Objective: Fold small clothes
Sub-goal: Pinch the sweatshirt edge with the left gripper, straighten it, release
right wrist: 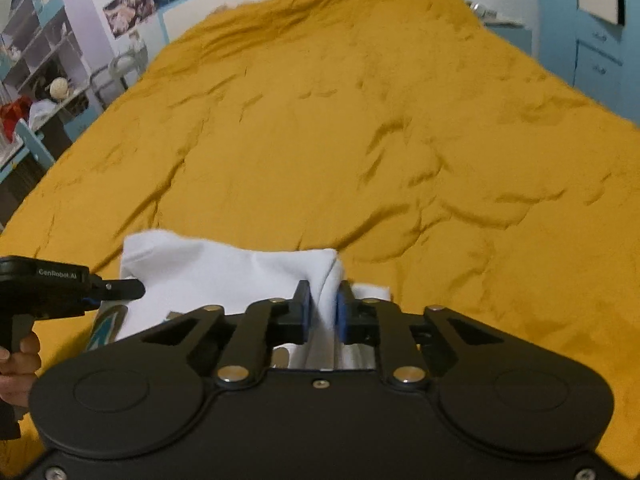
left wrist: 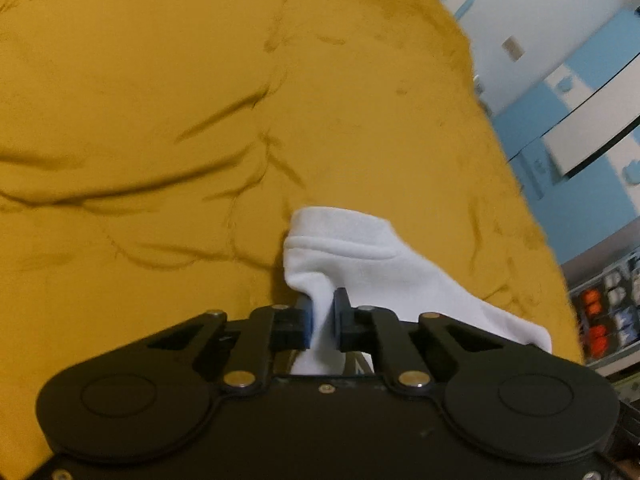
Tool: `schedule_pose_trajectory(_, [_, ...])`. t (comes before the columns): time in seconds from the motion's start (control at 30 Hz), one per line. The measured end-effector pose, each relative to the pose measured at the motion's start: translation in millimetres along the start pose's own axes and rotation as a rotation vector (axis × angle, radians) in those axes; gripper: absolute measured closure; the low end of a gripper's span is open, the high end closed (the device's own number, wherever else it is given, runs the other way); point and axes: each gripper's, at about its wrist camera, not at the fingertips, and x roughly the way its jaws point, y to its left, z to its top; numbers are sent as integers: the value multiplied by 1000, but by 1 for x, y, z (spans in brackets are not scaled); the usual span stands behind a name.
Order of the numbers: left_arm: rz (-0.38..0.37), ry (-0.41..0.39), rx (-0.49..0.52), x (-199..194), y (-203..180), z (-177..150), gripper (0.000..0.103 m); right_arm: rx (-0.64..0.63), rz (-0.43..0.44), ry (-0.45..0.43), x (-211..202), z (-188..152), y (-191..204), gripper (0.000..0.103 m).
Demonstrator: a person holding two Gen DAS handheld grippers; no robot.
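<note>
**White cotton, pinched at two corners**

White knit cloth, a small garment (right wrist: 224, 272), lies at the near edge of the bed (right wrist: 360, 120), on a wrinkled mustard cover. Both grippers are clamped on it. The left gripper (left wrist: 322, 320) has its blue pads drawn narrow with a bunched ridge of fabric between them, close to a stitched hem. The right gripper (right wrist: 322, 312) is likewise nearly closed on a gathered fold at the garment's other side. From the right wrist view the left gripper shows side-on, a person's hand (right wrist: 18, 364) on its grip.

The cloth looks light and limp: it sags between the two holds and creases wherever it is squeezed. It will not keep any shape by itself, and thin knit can slide out of a shallow pinch, so I judge a hold on the hem or a seam the safest, where the material is doubled. A coloured print shows near the left side. Lifting the two corners evenly should keep the fold line straight; pulling apart too hard would only stretch it.
</note>
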Motion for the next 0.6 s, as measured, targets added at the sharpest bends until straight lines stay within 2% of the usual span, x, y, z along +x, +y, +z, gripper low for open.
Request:
schedule_pose_trajectory(0.07, [8, -4, 14, 1, -1, 0, 96, 2, -6, -14, -2, 0, -3, 93])
schedule_pose_trajectory(0.17, [40, 36, 27, 16, 0, -2, 96, 15, -23, 37, 16, -7, -11, 93])
schedule_pose_trajectory(0.27, [73, 51, 79, 24, -4, -4, 94, 36, -28, 51, 26, -13, -16, 92])
schedule_pose_trajectory(0.33, [83, 59, 89, 23, -6, -4, 90, 36, -37, 48, 24, -14, -15, 86])
schedule_pose_trajectory(0.43, [98, 40, 109, 8, -10, 0, 86, 10, -37, 33, 8, -9, -10, 75])
schedule_pose_trajectory(0.6, [83, 19, 153, -43, -9, -18, 80, -17, 11, 9, -51, -17, -8, 72])
